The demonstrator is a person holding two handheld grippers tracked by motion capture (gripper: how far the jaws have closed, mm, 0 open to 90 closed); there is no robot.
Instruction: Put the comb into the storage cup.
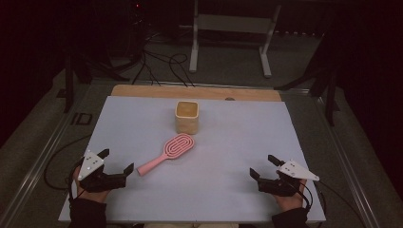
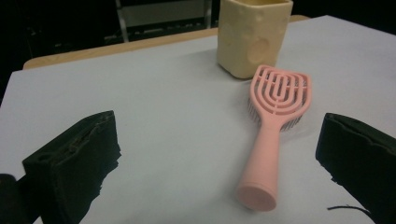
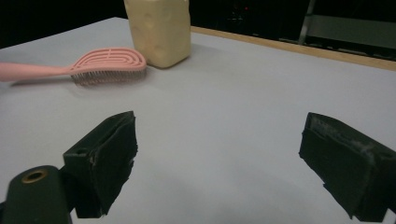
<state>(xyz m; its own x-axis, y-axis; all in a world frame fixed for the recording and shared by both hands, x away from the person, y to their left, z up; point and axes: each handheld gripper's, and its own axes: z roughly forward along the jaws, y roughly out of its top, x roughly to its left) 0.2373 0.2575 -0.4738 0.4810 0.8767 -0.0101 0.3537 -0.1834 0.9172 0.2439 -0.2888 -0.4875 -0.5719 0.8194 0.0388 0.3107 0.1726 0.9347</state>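
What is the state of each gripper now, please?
Left gripper: open, holding nothing; the pink plastic hairbrush lies on the table ahead of it.
Right gripper: open, holding nothing.

no text, label, brand, number or sign can be read anywhere in these views

It looked like a lab or recording studio. A tabletop under a pale sheet stood in a dark room, black cables trailed over the grey floor, and a white metal stand stood behind.
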